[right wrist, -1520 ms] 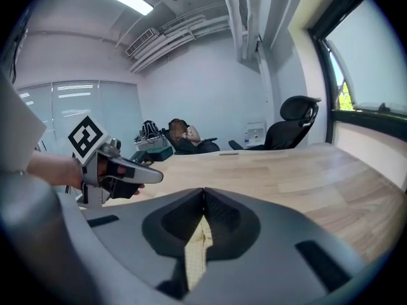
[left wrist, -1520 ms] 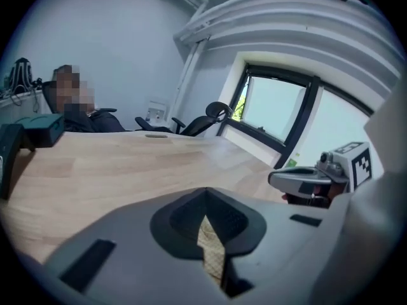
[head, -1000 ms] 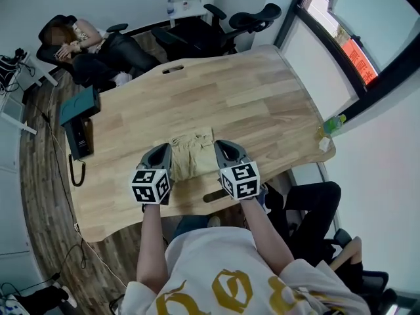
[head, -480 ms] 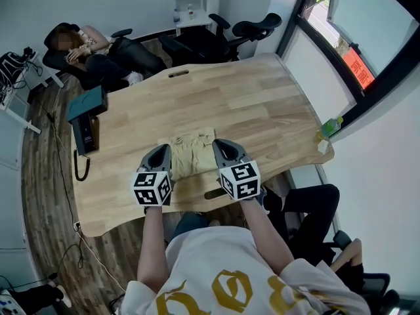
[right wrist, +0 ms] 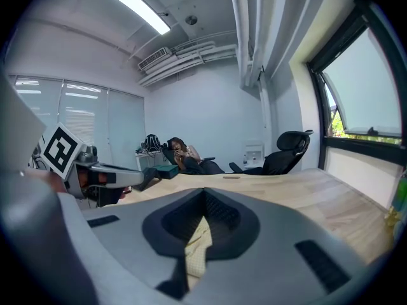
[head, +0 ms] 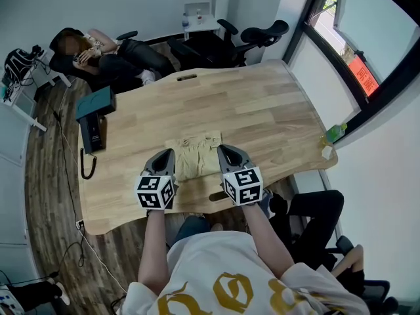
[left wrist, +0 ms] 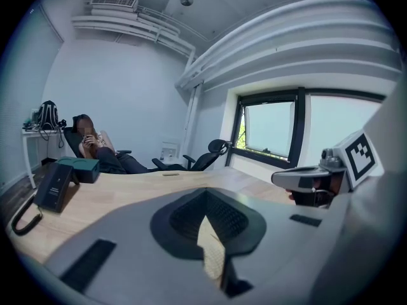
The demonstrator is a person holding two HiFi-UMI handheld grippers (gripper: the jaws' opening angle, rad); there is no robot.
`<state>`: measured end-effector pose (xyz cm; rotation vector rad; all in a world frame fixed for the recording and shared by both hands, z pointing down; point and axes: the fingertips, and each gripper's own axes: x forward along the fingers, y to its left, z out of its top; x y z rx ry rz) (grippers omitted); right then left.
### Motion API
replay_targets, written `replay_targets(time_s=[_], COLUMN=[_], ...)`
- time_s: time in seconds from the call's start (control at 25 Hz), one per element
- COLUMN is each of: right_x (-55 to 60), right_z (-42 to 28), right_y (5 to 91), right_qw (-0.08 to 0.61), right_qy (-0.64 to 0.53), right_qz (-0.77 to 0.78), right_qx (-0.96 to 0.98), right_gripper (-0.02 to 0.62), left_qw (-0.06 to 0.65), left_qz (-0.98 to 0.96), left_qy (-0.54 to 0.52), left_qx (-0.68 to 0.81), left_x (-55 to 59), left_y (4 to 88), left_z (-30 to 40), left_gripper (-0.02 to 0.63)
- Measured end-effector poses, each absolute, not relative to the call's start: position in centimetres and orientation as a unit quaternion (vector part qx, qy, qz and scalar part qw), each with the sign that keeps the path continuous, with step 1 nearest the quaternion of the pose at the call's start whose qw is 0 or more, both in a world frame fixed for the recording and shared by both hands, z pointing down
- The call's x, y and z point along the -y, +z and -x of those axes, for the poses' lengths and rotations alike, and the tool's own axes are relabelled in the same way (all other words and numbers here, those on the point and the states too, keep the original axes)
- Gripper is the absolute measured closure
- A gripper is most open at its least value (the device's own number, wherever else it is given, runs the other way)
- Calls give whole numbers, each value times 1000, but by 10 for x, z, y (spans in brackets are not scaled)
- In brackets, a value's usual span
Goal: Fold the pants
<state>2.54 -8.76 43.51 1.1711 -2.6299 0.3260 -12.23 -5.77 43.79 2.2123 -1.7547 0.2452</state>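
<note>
The beige pants [head: 194, 153] lie in a folded bundle on the wooden table [head: 249, 110], near its front edge. My left gripper [head: 165, 162] is at the bundle's left near corner and my right gripper [head: 226, 157] at its right near corner. In the left gripper view the jaws [left wrist: 206, 213] are shut with a strip of beige fabric [left wrist: 211, 253] pinched between them. The right gripper [right wrist: 203, 210] likewise pinches a strip of the pants [right wrist: 196, 250]. Each gripper shows in the other's view: the right gripper [left wrist: 316, 179], the left gripper [right wrist: 95, 175].
A teal box [head: 96, 102] and a black corded device [head: 92, 135] sit at the table's left edge. A green bottle [head: 335, 133] and a small white object [head: 326, 151] stand at the right edge. A person [head: 98, 51] reclines beyond the table, next to office chairs [head: 252, 35].
Both grippers have lifted a little together, still pinching the pants' near corners. The head view has shifted, so the table sits slightly lower and further right in the picture.
</note>
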Motion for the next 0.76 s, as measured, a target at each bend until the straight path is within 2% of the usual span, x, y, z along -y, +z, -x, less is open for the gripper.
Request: replay_targets(time_s=[0.2, 0.56, 0.76], right_x=[85, 81, 81], right_z=[-23, -26, -28], right_y=[428, 435, 438], right_qw=[115, 125, 128], right_qy=[120, 124, 125], right_qz=[-392, -394, -396], right_qx=[905, 902, 901], right_gripper=[591, 591, 591], left_qw=[118, 170, 168], left_qz=[-768, -762, -766], left_qy=[127, 75, 82], left_qx=[617, 620, 615], left_x=[55, 49, 48], left_y=[437, 439, 441], left_z=[127, 136, 134], left_gripper=[600, 600, 600])
